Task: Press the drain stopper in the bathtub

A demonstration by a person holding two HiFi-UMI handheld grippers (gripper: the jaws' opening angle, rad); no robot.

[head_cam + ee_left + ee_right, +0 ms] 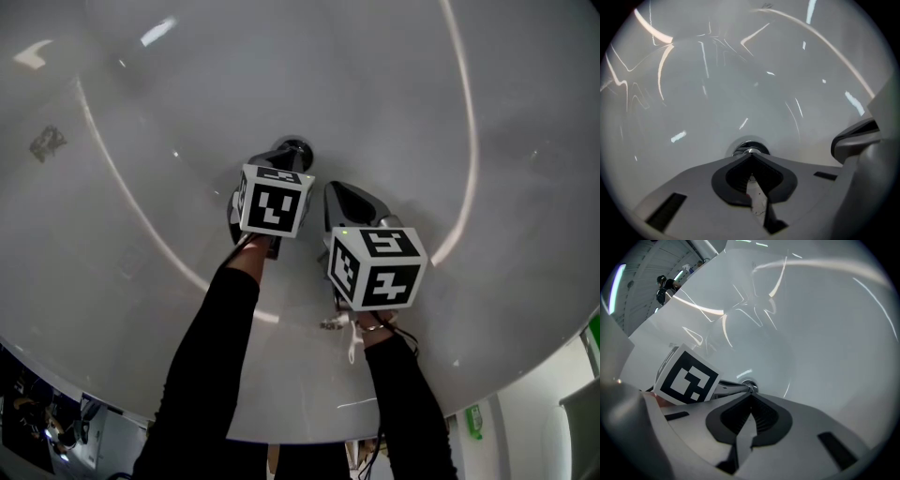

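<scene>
Location: interior of a white glossy bathtub (441, 84), seen steeply from above in the head view. The round chrome drain stopper (297, 148) sits in the tub floor, near the middle of the basin and directly ahead of both tools.

Left gripper (750, 158): fingers clenched, tips meeting in a point, nothing between them. The left gripper view shows the stopper (749, 150) immediately beyond the joined tips. The tips are at the stopper's near edge, but contact cannot be confirmed. In the head view its marker cube (274, 200) stands just below the stopper and covers the fingers.

Right gripper (751, 397): fingers likewise clenched and empty, tips together. It is held just beside the left gripper, on its right and slightly further back from the drain. The right gripper view shows the left gripper's cube (687, 376) at close left, with the stopper (749, 386) visible just past the joined tips, apart from them.

Both tools are held by arms in black sleeves (208, 366) reaching in from the lower edge of the head view. Bright streaks of reflected light run across the tub walls.
</scene>
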